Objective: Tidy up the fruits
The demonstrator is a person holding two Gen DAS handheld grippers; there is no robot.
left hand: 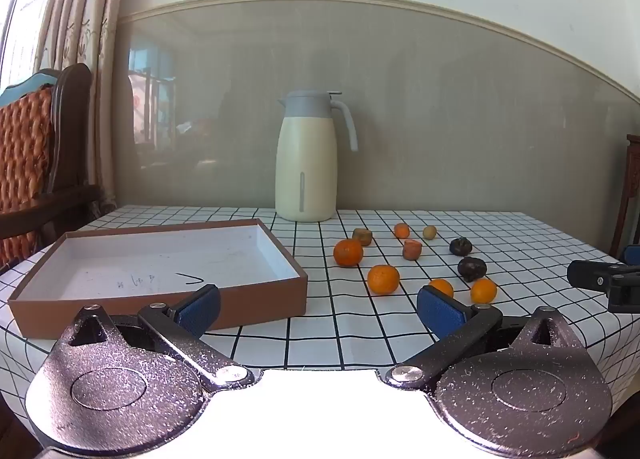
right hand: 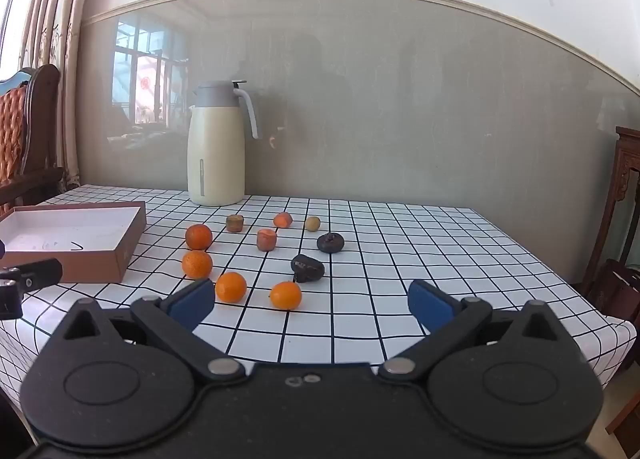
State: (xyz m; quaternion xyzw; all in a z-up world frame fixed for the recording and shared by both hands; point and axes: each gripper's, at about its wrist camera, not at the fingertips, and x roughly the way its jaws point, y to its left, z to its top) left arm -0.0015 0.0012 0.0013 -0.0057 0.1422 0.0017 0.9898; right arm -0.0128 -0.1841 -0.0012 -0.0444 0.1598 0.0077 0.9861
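We hold our left gripper (left hand: 318, 309) and right gripper (right hand: 310, 301) spread wide, nothing between their blue pads. Just ahead of the right gripper lie four oranges (right hand: 285, 295), beyond them two dark fruits (right hand: 307, 268) and smaller pieces. Ahead-left of the left gripper sits the brown box (left hand: 160, 291); farthest stands the cream thermos jug (left hand: 306, 163).

The left tongs (left hand: 318, 309) had speckled, glossy dark round housings, black link arms with silver pivot screws, and blue textured pads (left hand: 199, 313). The right tongs (right hand: 310, 305) were matte black, with matching blue pads (right hand: 430, 305).
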